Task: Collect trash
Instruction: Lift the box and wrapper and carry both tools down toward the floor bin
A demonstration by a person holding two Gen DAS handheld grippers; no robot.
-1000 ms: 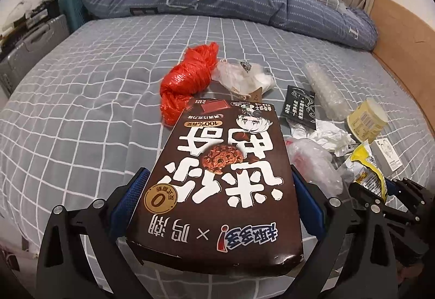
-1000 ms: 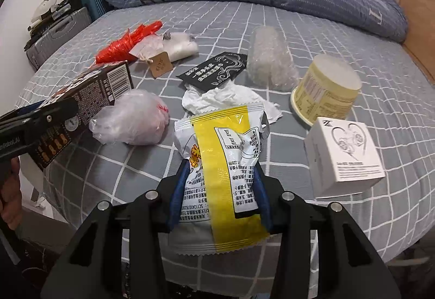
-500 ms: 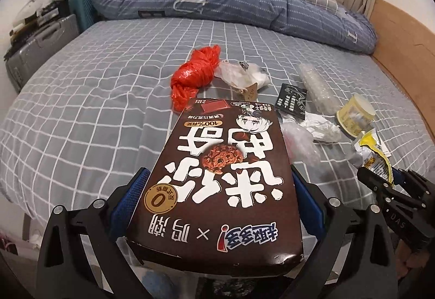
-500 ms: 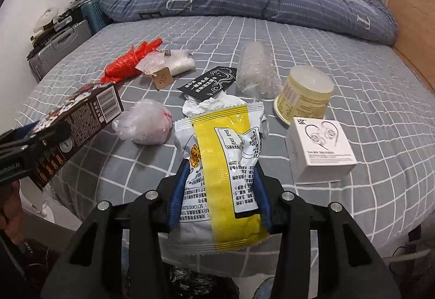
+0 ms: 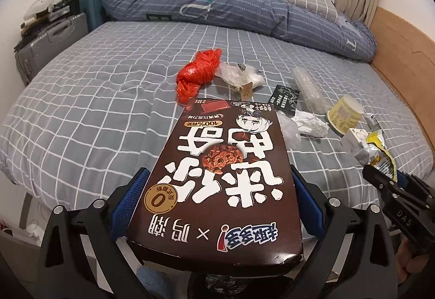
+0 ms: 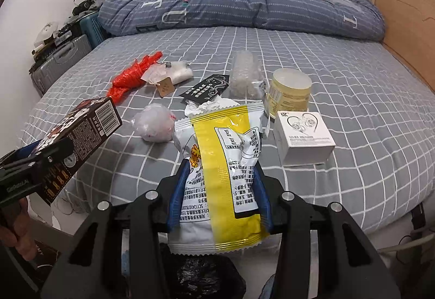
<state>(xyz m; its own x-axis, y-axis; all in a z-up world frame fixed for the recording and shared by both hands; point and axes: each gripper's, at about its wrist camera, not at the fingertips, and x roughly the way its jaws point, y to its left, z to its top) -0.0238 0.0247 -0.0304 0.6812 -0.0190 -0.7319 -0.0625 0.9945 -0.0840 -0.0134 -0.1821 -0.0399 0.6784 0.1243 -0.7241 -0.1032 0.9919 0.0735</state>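
A: Left gripper [image 5: 217,198], jaws spread wide, clamped on the long sides of the brown box [image 5: 220,179]. The box's long axis runs straight ahead along the fingers. Right gripper [image 6: 220,190], jaws about half closed, pinches the yellow snack bag [image 6: 225,163], which also lies lengthwise and stands up out of the fingers.

B: Where is the drop point?

A: Judged, not certain: a black bag [image 6: 204,277] shows directly below the right gripper, in the gap under the fingers. Dark plastic also shows under the box in the left view. So the drop lies below and slightly behind both tools, off the near edge of the bed [image 6: 353,76]. The right gripper appears nearer to it.

B: Remaining on the bed?

A: Near to far: white box [image 6: 303,136], clear wad [image 6: 155,122], crumpled paper [image 5: 310,122], tub [image 6: 289,92], black card [image 6: 206,88], clear sleeve [image 6: 244,76], red bag [image 6: 133,76]. All well apart from both tools.

B: Change against one second ago?

A: Both grippers have drawn back from the bed; litter sits farther off, the mattress edge and floor now in view. Grips unchanged.
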